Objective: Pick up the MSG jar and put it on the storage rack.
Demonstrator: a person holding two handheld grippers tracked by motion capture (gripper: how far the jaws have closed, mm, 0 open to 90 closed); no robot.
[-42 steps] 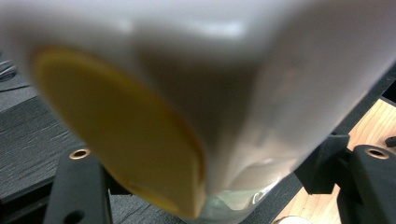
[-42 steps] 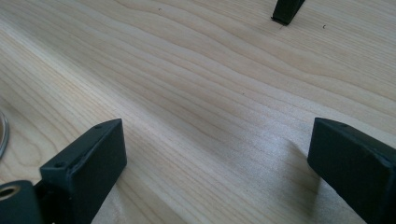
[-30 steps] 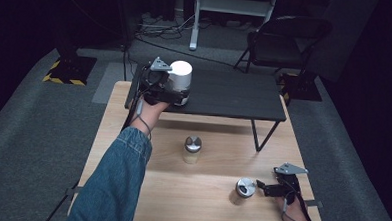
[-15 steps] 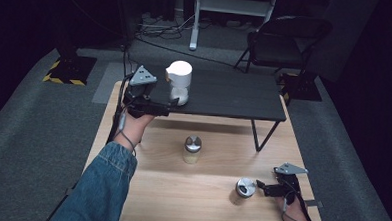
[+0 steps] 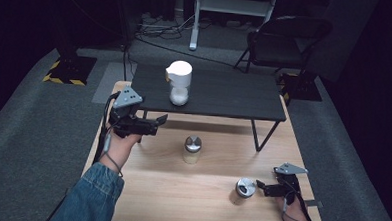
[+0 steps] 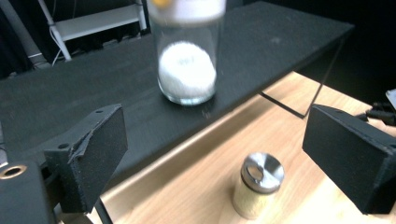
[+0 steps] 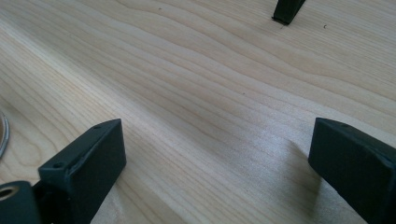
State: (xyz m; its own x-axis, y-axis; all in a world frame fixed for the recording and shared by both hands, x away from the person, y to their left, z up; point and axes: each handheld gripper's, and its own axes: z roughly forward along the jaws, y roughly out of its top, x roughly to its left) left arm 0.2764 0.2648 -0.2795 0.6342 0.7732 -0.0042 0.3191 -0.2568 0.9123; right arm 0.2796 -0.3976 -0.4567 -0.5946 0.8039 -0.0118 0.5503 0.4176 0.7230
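A glass jar (image 5: 179, 82) with a white lid and white powder stands on the black raised shelf (image 5: 224, 94); it also appears blurred in the left gripper view (image 6: 187, 60). My left gripper (image 5: 159, 121) hangs off the shelf's front left corner, apart from the jar. Its jaws have just been opening and nothing is between them (image 6: 219, 158). A metal-lidded shaker (image 5: 192, 149) stands mid-table, below and ahead of the left jaws (image 6: 258, 186). My right gripper (image 5: 259, 187) rests open near the front right, just right of a second shaker (image 5: 243, 190), with bare wood between its jaws (image 7: 219, 163).
The wooden table (image 5: 180, 205) carries the black shelf on thin metal legs (image 5: 257, 138). A dark chair (image 5: 287, 39) and a white stand (image 5: 195, 25) are on the floor beyond the table. A shelf leg's foot (image 7: 286, 11) lies ahead of the right jaws.
My left gripper was around the white-lidded jar; it has left the jar standing and moved left, down and toward the person. The right gripper has stayed put.
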